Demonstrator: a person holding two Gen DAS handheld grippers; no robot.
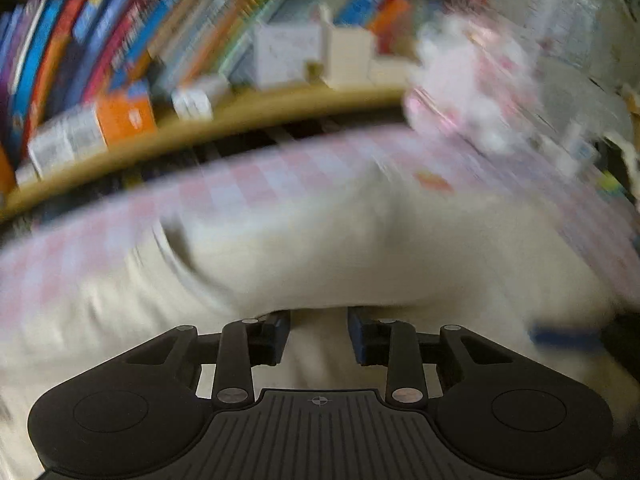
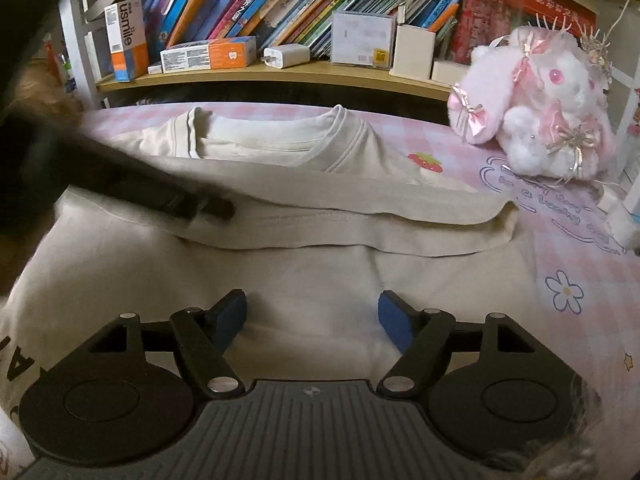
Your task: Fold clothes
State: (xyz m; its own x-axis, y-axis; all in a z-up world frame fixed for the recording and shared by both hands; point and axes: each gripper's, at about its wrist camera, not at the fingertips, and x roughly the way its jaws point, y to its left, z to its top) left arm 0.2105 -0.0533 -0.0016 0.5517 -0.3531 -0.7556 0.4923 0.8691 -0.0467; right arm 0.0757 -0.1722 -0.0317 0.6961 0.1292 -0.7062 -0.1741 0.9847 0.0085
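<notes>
Cream t-shirt (image 2: 320, 216) lay spread on the pink checked bedsheet (image 2: 560, 248), collar toward the bookshelf (image 2: 280, 74), with a fold of its own cloth doubled across the middle. Right gripper (image 2: 312, 316) hovered over the lower part of the shirt, blue pads (image 2: 394, 318) spread wide, nothing between them, only flat fabric beyond. Left gripper (image 1: 318, 334) had its pads set narrow; cream cloth filled the gap and bulged just ahead of the tips, but the left wrist view was heavily motion-blurred, so I couldn't tell whether the pads pinched fabric or just sat over it. From the right wrist view a dark bar (image 2: 132, 184), probably the left gripper's finger, reached in from the left edge with its tip at the folded layer; contact unclear. Shirt's left side and hem were cut off by the frame. Pink plush rabbit (image 2: 544, 108) sat on the sheet right of the collar, apart from the shirt
</notes>
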